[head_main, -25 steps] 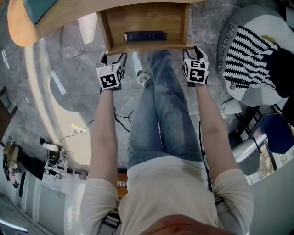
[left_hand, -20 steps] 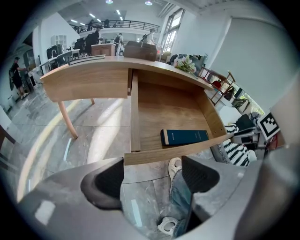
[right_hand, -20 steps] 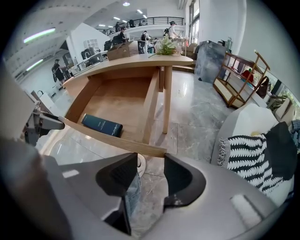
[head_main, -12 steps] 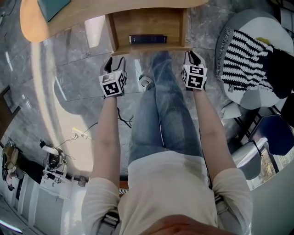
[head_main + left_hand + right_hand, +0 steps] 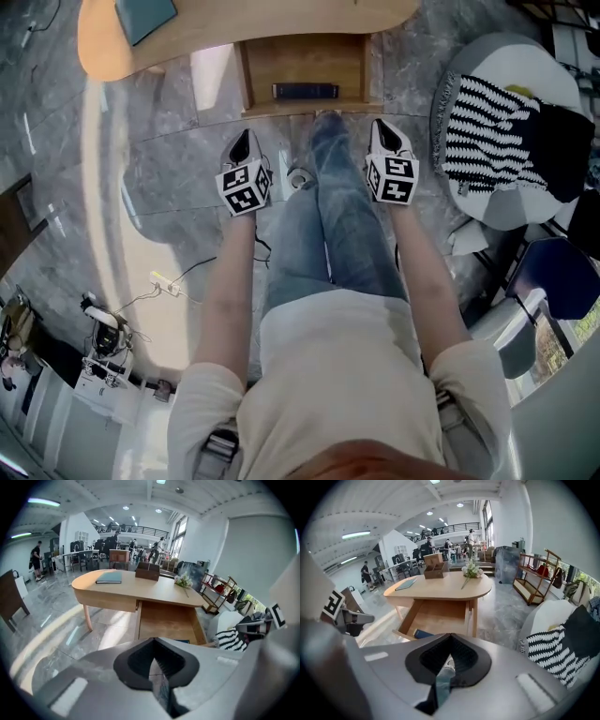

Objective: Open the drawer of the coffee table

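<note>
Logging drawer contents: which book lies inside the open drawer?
The dark blue book inside the drawer; the teal book lies on the tabletop.

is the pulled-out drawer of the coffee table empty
No, a dark blue book lies inside the drawer, close to its front edge.

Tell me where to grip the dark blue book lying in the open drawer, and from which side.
Probably a short end, from above. The book lies flat on the floor of the drawer, its long edge close along the front wall, so there's little room on that side; bare wood shows past both ends.
</note>
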A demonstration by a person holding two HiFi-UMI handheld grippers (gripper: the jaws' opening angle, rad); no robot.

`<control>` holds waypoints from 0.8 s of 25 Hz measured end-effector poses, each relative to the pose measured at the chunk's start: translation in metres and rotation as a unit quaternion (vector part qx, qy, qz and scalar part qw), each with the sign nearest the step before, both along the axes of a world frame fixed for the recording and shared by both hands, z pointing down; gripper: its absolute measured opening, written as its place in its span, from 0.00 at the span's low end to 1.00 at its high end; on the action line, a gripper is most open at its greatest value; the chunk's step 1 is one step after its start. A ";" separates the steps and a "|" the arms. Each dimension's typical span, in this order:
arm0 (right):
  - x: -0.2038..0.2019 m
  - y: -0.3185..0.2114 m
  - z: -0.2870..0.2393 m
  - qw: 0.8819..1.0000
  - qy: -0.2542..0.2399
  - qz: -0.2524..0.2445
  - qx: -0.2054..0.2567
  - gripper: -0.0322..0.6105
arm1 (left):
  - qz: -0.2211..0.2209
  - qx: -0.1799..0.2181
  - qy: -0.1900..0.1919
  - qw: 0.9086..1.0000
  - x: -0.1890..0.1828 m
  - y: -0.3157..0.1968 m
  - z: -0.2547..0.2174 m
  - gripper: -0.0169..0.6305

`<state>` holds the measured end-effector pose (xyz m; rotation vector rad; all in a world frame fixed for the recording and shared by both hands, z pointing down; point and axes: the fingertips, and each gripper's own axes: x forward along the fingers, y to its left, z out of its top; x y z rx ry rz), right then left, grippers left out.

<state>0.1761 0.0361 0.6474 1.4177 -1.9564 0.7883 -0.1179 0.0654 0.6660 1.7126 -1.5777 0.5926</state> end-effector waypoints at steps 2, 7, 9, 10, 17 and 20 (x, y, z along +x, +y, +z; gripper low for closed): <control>-0.006 0.003 -0.025 1.000 -0.010 -0.007 0.016 0.05 | 0.001 0.013 0.009 1.000 0.006 0.003 -0.022 0.03; -0.019 0.013 -0.087 0.998 -0.037 -0.029 0.052 0.05 | 0.001 0.039 0.033 0.999 0.021 0.014 -0.080 0.03; -0.025 0.018 -0.112 0.996 -0.046 -0.038 0.066 0.05 | -0.001 0.049 0.041 0.998 0.026 0.017 -0.103 0.03; -0.027 0.019 -0.123 0.995 -0.051 -0.041 0.072 0.05 | 0.000 0.054 0.046 0.997 0.029 0.018 -0.115 0.03; -0.048 0.035 -0.199 0.988 -0.082 -0.077 0.108 0.05 | 0.023 0.085 0.069 0.994 0.058 0.027 -0.192 0.03; -0.055 0.043 -0.229 0.984 -0.094 -0.085 0.123 0.05 | 0.036 0.094 0.081 0.992 0.070 0.035 -0.221 0.03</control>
